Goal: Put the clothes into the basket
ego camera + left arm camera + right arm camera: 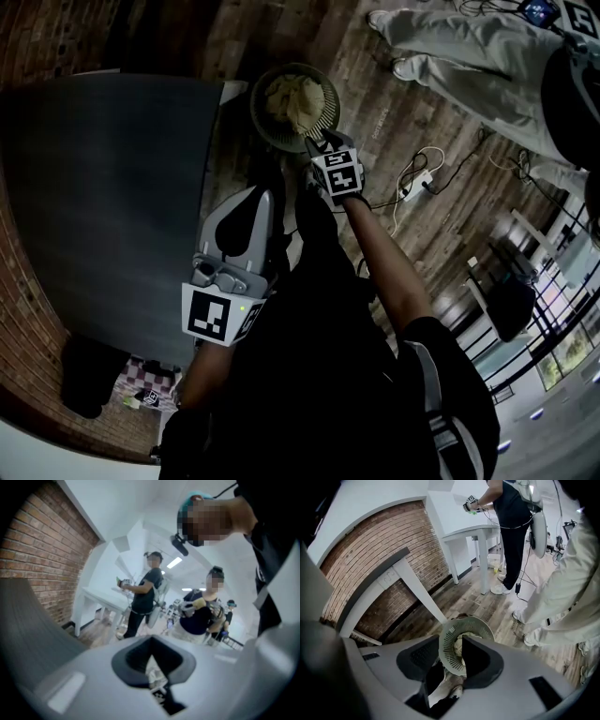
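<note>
My right gripper hangs tips-down over the basket. Its jaws stand apart with nothing pressed between the pads, and the slotted wall of the basket shows in the gap just beyond the tips. The clothes lie as a pale heap inside the basket, below the jaws, so I judge this to be the letting-go end of a drop.

To do it well, I would hold the jaws wide and lift straight up from the heap, so that no fold catches a pad and trails over the rim. Only then would I swing back toward the table. A pale shape sits low between the jaws near their roots. I cannot tell whether it is cloth, so I would check it before moving away.

My left gripper is closed on nothing, its pads meeting, and it points out into the room, well away from the basket.

The head view alone shows the heap sitting inside the rim. The right gripper view shows only a sliver of it, but it alone shows the open gap between the pads. The left gripper view shows neither basket nor clothes, only bystanders far beyond its tips.
</note>
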Demonstrator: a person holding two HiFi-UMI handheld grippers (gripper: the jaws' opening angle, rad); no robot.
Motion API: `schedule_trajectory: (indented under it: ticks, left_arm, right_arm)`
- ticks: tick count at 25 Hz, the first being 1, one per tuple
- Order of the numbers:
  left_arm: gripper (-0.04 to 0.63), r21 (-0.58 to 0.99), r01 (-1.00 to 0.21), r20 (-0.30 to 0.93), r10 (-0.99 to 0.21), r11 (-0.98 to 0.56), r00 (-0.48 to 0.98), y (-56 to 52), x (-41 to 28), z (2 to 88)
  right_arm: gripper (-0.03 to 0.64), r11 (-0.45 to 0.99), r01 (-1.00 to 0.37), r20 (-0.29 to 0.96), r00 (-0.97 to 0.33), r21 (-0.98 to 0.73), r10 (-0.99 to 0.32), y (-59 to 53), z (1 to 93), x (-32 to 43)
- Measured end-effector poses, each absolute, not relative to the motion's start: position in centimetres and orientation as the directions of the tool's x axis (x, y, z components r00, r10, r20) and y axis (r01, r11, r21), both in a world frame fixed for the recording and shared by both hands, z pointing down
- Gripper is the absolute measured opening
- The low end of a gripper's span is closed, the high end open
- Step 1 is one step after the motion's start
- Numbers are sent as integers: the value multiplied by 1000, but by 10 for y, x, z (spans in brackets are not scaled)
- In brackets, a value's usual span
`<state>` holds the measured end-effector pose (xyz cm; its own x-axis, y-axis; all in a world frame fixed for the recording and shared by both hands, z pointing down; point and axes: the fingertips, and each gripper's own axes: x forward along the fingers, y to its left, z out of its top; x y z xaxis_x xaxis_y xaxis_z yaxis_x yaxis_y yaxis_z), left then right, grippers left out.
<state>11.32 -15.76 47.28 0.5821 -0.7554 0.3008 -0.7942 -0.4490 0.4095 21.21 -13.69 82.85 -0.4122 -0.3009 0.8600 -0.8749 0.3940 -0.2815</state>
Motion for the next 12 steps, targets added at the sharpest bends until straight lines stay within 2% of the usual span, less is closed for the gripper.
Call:
schedule_trajectory:
  ticks: [7,12]
  left_arm:
    - [5,408,-787,284,-755,-463,591,-156,115,465]
    - [5,399,-785,264,-761,-473,593,-157,117,455]
  right_arm:
    - [47,376,-879,849,-420,-293,-320,-135,807,211]
    - [19,353,-887,841,-419,-299,-341,-138,787,213]
